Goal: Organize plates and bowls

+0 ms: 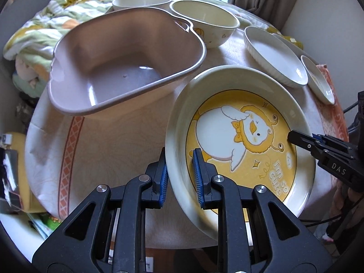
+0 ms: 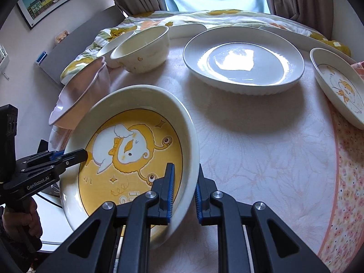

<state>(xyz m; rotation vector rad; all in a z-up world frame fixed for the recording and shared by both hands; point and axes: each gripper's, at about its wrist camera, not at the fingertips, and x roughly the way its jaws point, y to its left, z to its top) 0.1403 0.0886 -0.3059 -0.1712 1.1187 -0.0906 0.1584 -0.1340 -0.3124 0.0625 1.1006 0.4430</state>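
Note:
A deep cream plate with a yellow duck picture (image 1: 238, 136) is held tilted above the table. My left gripper (image 1: 180, 175) is shut on its near-left rim. My right gripper (image 2: 184, 193) is shut on its opposite rim; the plate also shows in the right wrist view (image 2: 134, 154). The right gripper reaches in from the right edge of the left wrist view (image 1: 293, 137), and the left gripper shows at the left of the right wrist view (image 2: 82, 155).
A pink basin (image 1: 122, 68) stands left of the plate. Two cream bowls (image 1: 204, 20) sit behind it. A white oval dish (image 2: 243, 61) and a small duck plate (image 2: 341, 86) lie on the right of the clothed table (image 2: 261, 159). A bed with a flowered quilt (image 1: 45, 22) lies beyond.

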